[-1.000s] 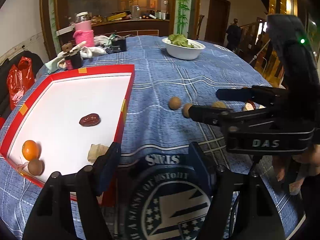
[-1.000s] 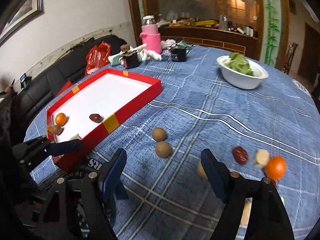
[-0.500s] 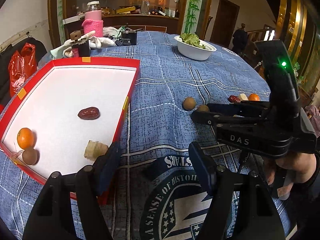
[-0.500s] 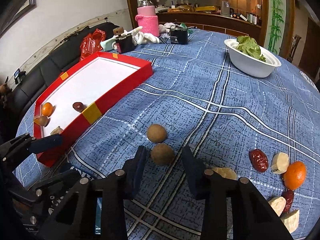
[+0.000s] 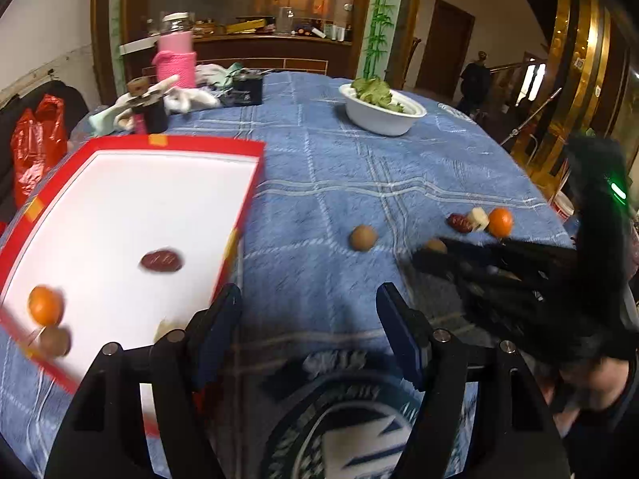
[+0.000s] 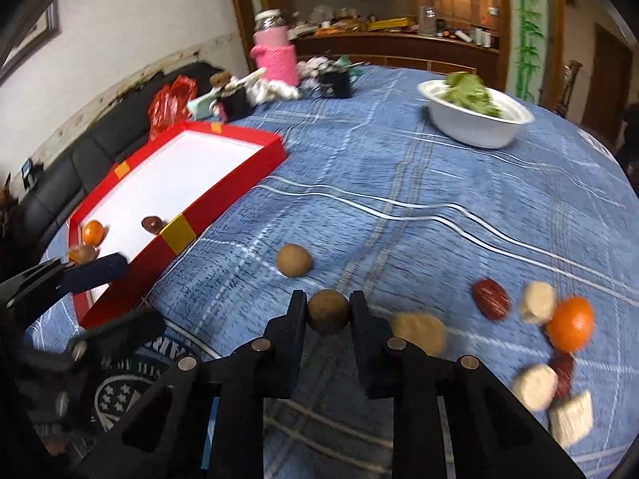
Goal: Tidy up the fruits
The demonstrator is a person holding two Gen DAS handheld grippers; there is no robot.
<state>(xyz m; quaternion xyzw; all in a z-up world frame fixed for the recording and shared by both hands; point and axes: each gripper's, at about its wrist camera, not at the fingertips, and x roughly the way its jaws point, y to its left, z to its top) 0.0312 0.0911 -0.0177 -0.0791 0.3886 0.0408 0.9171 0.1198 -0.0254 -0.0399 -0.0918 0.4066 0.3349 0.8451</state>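
Note:
My right gripper [image 6: 328, 311] is low over the blue tablecloth, and its jaws are closing with both pads touching a small brown round fruit [image 6: 328, 310]. In the left wrist view this right gripper [image 5: 423, 257] is a blurred dark shape at the right, with that fruit [image 5: 435, 245] at its tips. A second brown fruit [image 6: 294, 260] lies just beyond. My left gripper [image 5: 307, 303] hangs open and holds nothing, by the near corner of the red tray [image 5: 207, 145]. The tray holds an orange [image 5: 45, 305], a red date [image 5: 161, 260] and a brown fruit [image 5: 54, 341].
Loose on the cloth at the right lie a red date [image 6: 490, 299], an orange [image 6: 571, 323] and several pale fruit pieces [image 6: 539, 302]. A white bowl of greens [image 6: 475, 127] stands farther back. A pink bottle [image 5: 175, 60] and clutter sit at the far edge.
The right gripper's jaws went from wide apart to closed against the nearer brown fruit, and the gripper sank a little towards it. The left gripper stayed open and hardly moved.

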